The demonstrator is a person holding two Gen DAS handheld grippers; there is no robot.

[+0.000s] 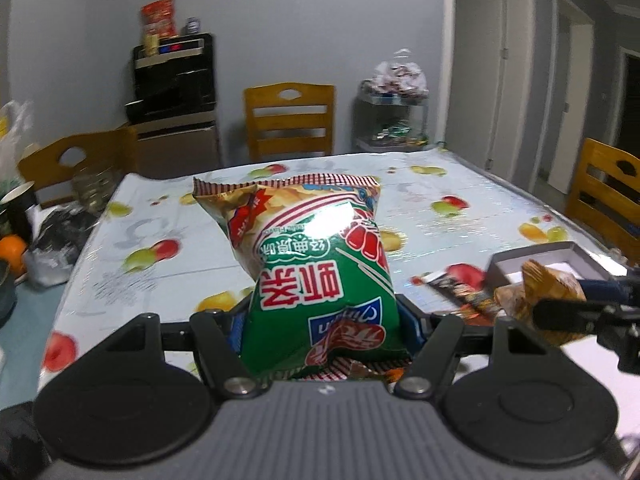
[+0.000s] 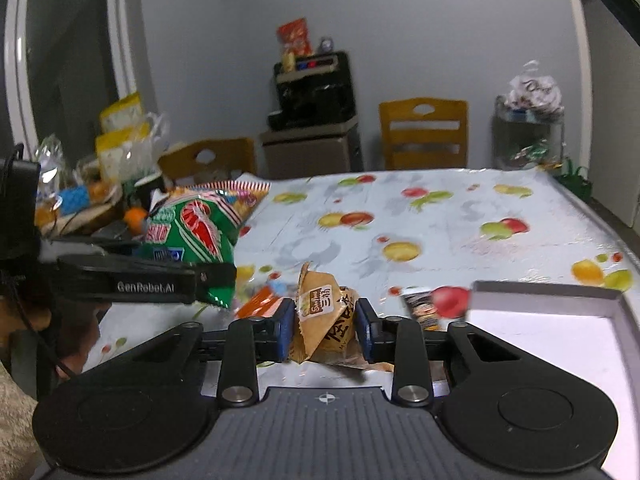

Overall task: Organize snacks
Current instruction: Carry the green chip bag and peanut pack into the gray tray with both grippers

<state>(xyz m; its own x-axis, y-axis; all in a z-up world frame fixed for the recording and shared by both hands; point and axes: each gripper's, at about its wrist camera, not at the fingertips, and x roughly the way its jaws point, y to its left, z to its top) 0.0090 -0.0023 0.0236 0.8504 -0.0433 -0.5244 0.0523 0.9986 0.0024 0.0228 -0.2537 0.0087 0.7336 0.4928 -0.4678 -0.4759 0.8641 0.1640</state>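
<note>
My left gripper (image 1: 324, 320) is shut on a puffy green and red snack bag (image 1: 316, 264), which stands up above the table; the same snack bag (image 2: 192, 232) shows at the left of the right wrist view. My right gripper (image 2: 324, 328) is shut on a small brown crumpled snack packet (image 2: 324, 320), lifted off the table; in the left wrist view that brown packet (image 1: 540, 292) appears at the right. A grey open box (image 2: 560, 320) with a white inside lies at the right. A dark narrow snack bar (image 2: 420, 306) lies beside it.
The table (image 2: 440, 220) has a glossy fruit-print cover. An orange packet (image 2: 260, 304) lies under the grippers. Wooden chairs (image 1: 290, 120) stand around it. Bags, an orange (image 1: 12, 252) and a cup crowd the left side. A black appliance (image 1: 174, 76) and a shelf (image 1: 394, 120) stand by the wall.
</note>
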